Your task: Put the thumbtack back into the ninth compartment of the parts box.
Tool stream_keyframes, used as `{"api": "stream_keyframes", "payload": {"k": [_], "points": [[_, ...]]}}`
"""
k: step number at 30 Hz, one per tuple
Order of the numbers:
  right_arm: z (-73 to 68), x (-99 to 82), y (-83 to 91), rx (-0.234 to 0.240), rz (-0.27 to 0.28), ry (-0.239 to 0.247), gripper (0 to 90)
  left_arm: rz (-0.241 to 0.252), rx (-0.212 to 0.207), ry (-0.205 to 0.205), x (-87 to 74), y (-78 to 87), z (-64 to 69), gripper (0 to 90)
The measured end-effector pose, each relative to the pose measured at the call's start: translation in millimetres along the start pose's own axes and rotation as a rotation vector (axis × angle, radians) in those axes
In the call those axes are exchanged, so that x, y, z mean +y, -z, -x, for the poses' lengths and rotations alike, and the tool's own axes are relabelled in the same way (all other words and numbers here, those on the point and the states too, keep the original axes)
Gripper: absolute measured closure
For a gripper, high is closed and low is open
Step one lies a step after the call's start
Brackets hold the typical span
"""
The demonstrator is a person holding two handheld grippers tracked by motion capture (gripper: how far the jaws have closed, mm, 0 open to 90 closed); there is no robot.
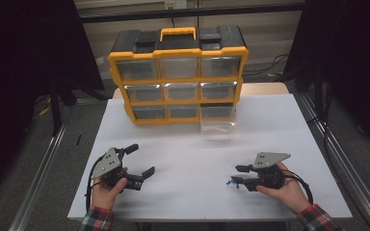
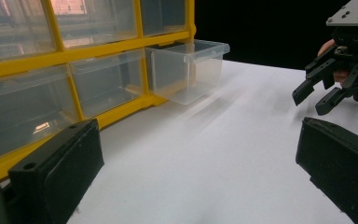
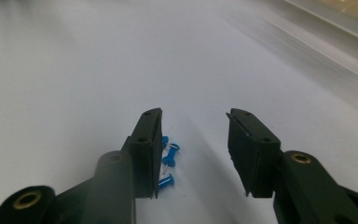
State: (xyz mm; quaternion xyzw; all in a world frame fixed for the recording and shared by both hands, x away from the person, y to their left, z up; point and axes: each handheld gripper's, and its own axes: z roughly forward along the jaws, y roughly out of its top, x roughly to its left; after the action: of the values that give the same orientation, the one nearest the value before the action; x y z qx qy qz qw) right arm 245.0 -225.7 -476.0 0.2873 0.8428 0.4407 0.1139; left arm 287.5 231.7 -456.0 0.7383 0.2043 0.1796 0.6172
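Note:
Several blue push pins (image 3: 168, 161) lie on the white table (image 1: 197, 149), small and close together, also seen as blue specks (image 1: 230, 183) in the high view. My right gripper (image 3: 193, 116) stands low over them with its jaws apart. The pins rest against the inner face of the jaw on the left of the right gripper view, and the other jaw is clear of them. In the high view this gripper (image 1: 236, 174) is at the front right. My left gripper (image 1: 143, 159) is at the front left, wide open (image 2: 198, 135), with nothing between its jaws.
A yellow and black drawer cabinet (image 1: 178, 77) stands at the back of the table. Its bottom right clear drawer (image 1: 218, 126) is pulled out toward me and looks empty (image 2: 186, 70). Metal rails run along both sides of the table.

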Motion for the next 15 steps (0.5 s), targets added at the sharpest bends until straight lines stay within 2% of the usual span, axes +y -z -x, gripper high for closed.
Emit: {"api": "stream_keyframes", "payload": {"k": [2, 5, 8, 10, 11, 12, 13, 15], "points": [[-0.4, 0.8, 0.0, -0.006, 0.003, 0.015, 58.6, -0.001, 0.002, -0.006, 0.2, 0.3, -0.4, 0.3], [-0.2, 2.0, 0.0, -0.002, 0.0, -0.003, 61.5, -0.001, 0.001, -0.005, 0.1, 0.2, -0.2, 0.3], [-0.8, 2.7, -1.8, 0.006, -0.009, -0.02, 60.4, -0.002, -0.001, -0.001, -0.1, -0.4, 0.2, 0.3], [-0.3, 2.9, -3.0, 0.009, -0.01, -0.006, 61.1, -0.001, 0.001, -0.004, 0.1, -0.3, 0.0, 0.3], [-1.6, 3.4, -4.2, 0.014, -0.006, -0.014, 63.4, 0.0, 0.002, -0.002, 0.1, -0.2, 0.0, 0.3], [-1.7, 3.9, -5.5, 0.038, -0.004, -0.005, 65.1, -0.001, 0.002, -0.005, 0.3, 0.0, -0.4, 0.3], [-3.9, 5.2, -8.0, 0.029, -0.006, 0.003, 71.0, 0.0, 0.003, 0.0, 0.1, -0.4, 0.0, 0.3], [-5.7, 6.6, -10.8, 0.041, -0.018, 0.01, 72.7, -0.001, 0.001, -0.004, 0.2, -0.3, -0.1, 0.3]]}}
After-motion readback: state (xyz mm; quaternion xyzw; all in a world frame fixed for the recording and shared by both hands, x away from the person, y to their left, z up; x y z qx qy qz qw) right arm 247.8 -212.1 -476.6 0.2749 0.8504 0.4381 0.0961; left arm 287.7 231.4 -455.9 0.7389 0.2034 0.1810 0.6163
